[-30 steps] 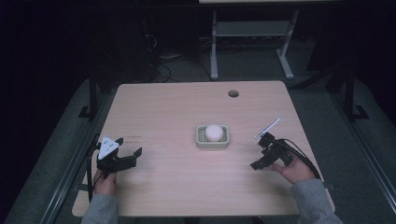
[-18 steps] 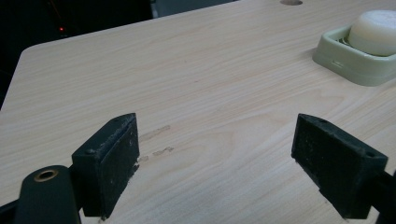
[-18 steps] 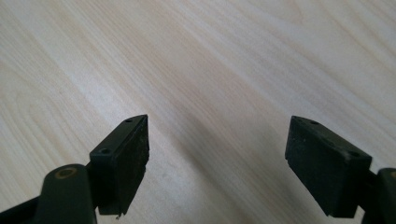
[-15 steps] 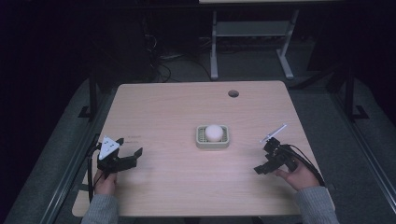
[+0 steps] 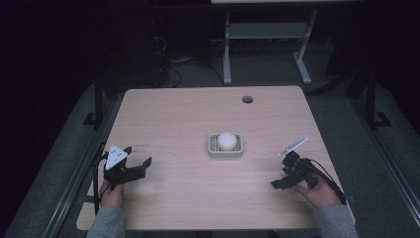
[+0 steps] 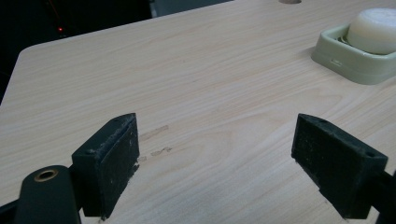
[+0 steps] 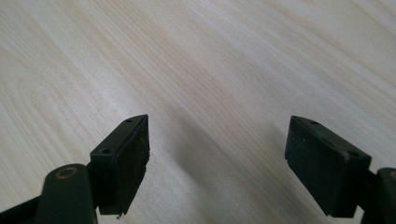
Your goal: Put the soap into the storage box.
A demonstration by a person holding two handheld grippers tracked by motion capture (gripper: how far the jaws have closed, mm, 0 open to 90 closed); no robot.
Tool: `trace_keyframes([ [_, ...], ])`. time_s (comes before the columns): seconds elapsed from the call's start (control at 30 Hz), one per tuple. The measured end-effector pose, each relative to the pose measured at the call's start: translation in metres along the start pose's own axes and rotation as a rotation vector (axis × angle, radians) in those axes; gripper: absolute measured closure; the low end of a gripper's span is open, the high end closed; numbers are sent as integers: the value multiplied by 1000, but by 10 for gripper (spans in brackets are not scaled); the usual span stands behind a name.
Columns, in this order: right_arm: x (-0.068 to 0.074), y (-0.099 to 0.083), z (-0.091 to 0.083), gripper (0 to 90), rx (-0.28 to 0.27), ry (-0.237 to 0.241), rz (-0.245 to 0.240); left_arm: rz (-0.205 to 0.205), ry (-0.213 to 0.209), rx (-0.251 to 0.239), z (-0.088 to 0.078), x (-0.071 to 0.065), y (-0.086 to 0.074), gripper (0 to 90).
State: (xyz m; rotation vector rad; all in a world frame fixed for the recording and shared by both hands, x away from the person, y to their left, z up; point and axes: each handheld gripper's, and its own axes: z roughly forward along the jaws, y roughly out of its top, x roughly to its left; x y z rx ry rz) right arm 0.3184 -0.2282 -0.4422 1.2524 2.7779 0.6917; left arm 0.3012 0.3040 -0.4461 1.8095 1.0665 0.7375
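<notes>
A white round soap (image 5: 227, 140) lies in a pale green dish (image 5: 213, 150) at the middle of the wooden table (image 5: 188, 114). My left gripper (image 5: 143, 167) rests near the front left corner, open and holding nothing. In the left gripper view its jaws (image 6: 229, 158) stand wide apart over bare wood, with the dish (image 6: 348, 60) and soap (image 6: 376, 30) at the upper right. My right gripper (image 5: 280, 178) sits near the front right edge, open and pointing left. The right gripper view has its jaws (image 7: 217, 158) apart above bare wood.
A round cable hole (image 5: 247, 99) is at the table's far right. Faint tape marks (image 6: 154, 133) lie just ahead of the left gripper. Behind the table stand white desk legs (image 5: 227, 49) and cables on a dark floor.
My right gripper has drifted a little to the right and toward the near edge. The left gripper, dish and soap have not moved.
</notes>
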Motion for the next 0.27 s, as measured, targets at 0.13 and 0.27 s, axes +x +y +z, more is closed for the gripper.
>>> trace_keyframes([
  [0.13,2,-3,-1,216,-6,-2,6,0,2,-3,0,0,0,148],
  [0.27,2,-6,-1,215,-10,3,7,1,3,2,0,1,0,148],
])
